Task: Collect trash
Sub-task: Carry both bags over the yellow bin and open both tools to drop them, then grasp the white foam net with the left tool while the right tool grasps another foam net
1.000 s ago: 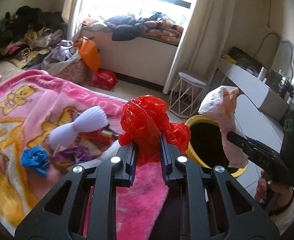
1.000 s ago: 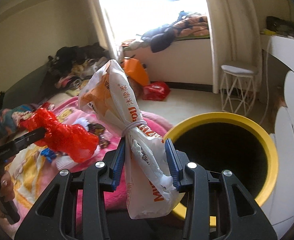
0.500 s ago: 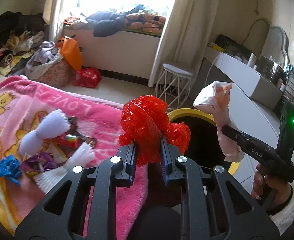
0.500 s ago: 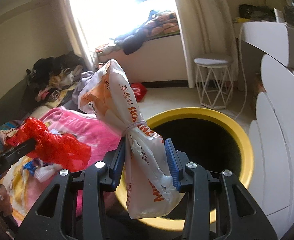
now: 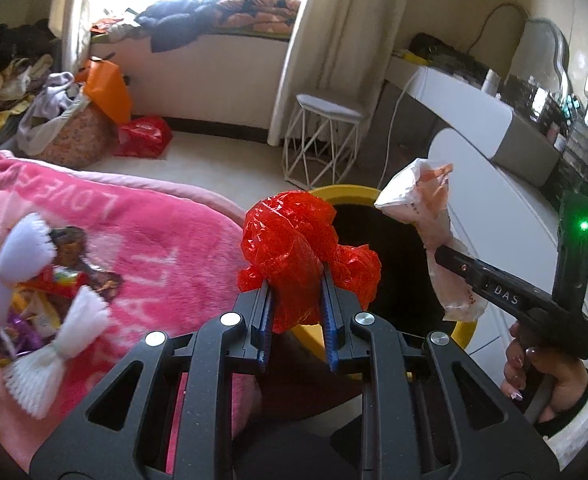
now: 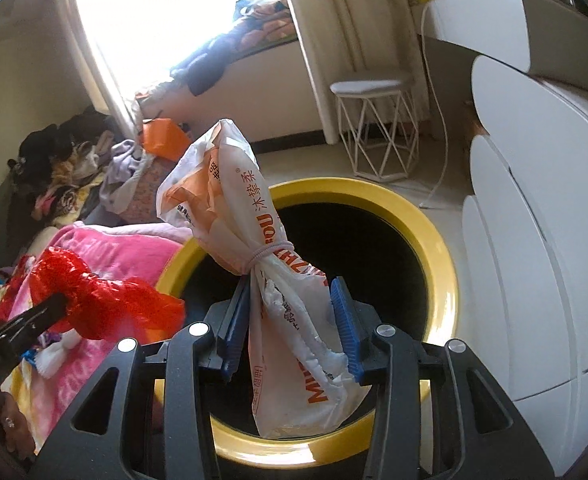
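My left gripper (image 5: 296, 280) is shut on a crumpled red plastic bag (image 5: 294, 248), held at the near rim of a yellow bin (image 5: 346, 192) with a black inside. My right gripper (image 6: 290, 282) hangs over the bin's mouth (image 6: 434, 248) with a white and orange plastic bag (image 6: 229, 192), tied with a band, between its blue pads. Its jaws are opening, but the pads still touch the bag, which leans to the left. The left wrist view shows the right gripper (image 5: 440, 254) holding the white bag (image 5: 418, 204) above the bin. The red bag (image 6: 93, 300) shows at the left in the right wrist view.
A pink blanket (image 5: 153, 240) lies left of the bin with wrappers and white tassels (image 5: 53, 292) on it. A white wire stool (image 5: 326, 140) stands behind the bin and a white cabinet (image 6: 534, 240) to its right. A red bag (image 5: 143, 136) and clothes sit on the floor.
Both grippers have moved toward the yellow bin and lower. The white bag now hangs over the bin's mouth and leans more. The right jaws stand slightly wider.
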### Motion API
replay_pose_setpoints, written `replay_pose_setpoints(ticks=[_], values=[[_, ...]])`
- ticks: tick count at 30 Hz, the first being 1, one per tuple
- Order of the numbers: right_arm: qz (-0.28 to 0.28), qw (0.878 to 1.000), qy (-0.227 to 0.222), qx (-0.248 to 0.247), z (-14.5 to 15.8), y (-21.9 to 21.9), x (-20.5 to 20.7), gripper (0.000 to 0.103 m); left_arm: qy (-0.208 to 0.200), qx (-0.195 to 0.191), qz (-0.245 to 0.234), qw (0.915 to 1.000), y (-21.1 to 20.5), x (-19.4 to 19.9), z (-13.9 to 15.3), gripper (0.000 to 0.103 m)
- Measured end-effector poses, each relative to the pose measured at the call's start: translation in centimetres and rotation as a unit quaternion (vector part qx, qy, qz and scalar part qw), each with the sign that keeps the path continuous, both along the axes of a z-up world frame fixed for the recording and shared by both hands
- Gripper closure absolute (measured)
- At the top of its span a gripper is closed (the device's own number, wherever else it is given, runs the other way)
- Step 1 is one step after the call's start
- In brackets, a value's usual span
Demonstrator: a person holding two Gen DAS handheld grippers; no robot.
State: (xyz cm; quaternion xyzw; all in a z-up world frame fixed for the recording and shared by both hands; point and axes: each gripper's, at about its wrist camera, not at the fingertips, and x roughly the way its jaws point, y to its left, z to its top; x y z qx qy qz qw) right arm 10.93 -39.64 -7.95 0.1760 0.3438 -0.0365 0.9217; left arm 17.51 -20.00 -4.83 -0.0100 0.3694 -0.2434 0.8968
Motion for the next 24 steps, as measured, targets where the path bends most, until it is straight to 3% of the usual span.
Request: replay_pose_setpoints(ticks=[5, 6, 7, 8, 11, 13, 24], values=[[-0.016, 1.000, 0.002, -0.001, -0.4, -0.6, 0.0, 0.052, 0.003, 0.008, -0.014, 0.9999, -1.7, 1.0, -1.1, 0.082], [-0.015, 1.000, 0.000, -0.001, -0.4, -0.7, 0.0, 0.043, 0.004, 0.007, -0.015, 0.9999, -1.7, 1.2, -1.3, 0.074], [-0.017, 1.000, -0.002, -0.002, -0.3, -0.8, 0.0, 0.039, 0.006, 0.001, -0.015, 0.9999, -1.6, 1.5, -1.4, 0.059], [-0.023, 1.000, -0.006, -0.006, -0.2, -0.9, -0.1, 0.035, 0.007, -0.005, -0.012, 0.9999, -1.5, 1.7, -1.5, 0.051], [-0.024, 1.000, -0.010, -0.017, 0.1, -0.8, -0.2, 0.033, 0.015, -0.022, 0.001, 0.9996, -0.4, 1.9, -1.6, 0.040], [-0.025, 0.999, -0.014, -0.024, 0.3, -0.6, -0.3, 0.029, 0.013, -0.030, 0.012, 0.9994, 0.5, 1.6, -1.4, 0.024], [0.033, 0.997, -0.051, -0.037, 2.5, 3.9, -0.9, 0.023, -0.036, -0.021, 0.067, 0.9969, 5.6, -0.9, 0.7, 0.018]])
